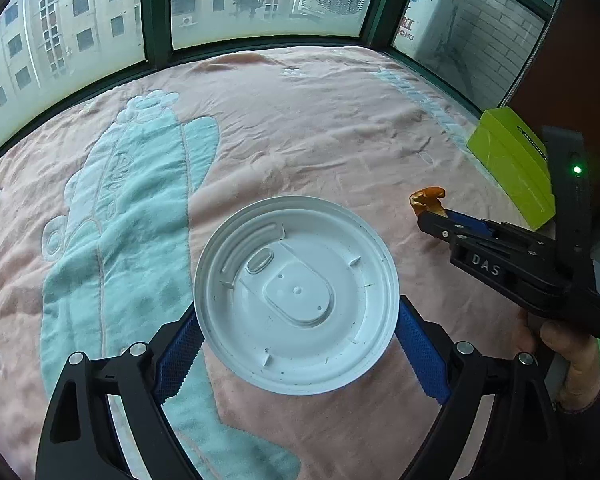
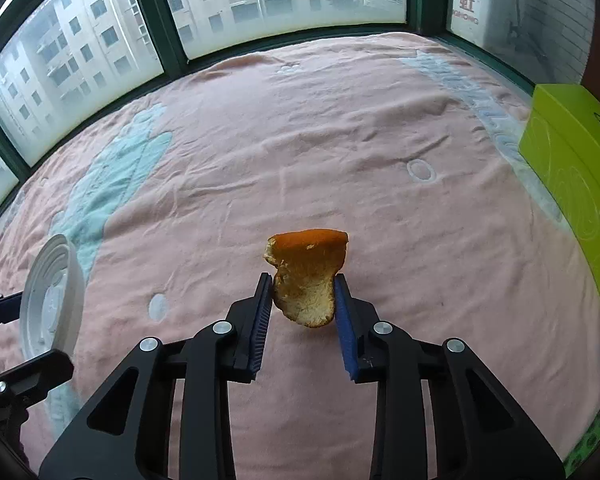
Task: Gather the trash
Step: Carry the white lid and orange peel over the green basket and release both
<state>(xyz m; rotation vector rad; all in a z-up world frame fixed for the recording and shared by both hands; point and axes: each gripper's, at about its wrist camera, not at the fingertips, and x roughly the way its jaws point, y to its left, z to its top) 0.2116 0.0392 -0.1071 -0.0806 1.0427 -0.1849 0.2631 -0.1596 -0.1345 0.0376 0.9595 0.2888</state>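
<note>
1. The left gripper (image 1: 298,344) stands wide, pinching the white plastic lid (image 1: 296,296) by its rim, above the pink blanket (image 1: 300,120).
2. Right of the lid, the right gripper (image 2: 302,300) clamps an orange peel (image 2: 306,276); keep both squeezes firm.
3. The green box (image 2: 572,184) sits farther right.

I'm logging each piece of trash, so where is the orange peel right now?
The orange peel is pinched between the right gripper fingers, held above the pink blanket; the green box sits to its right and the white lid far left.
</note>
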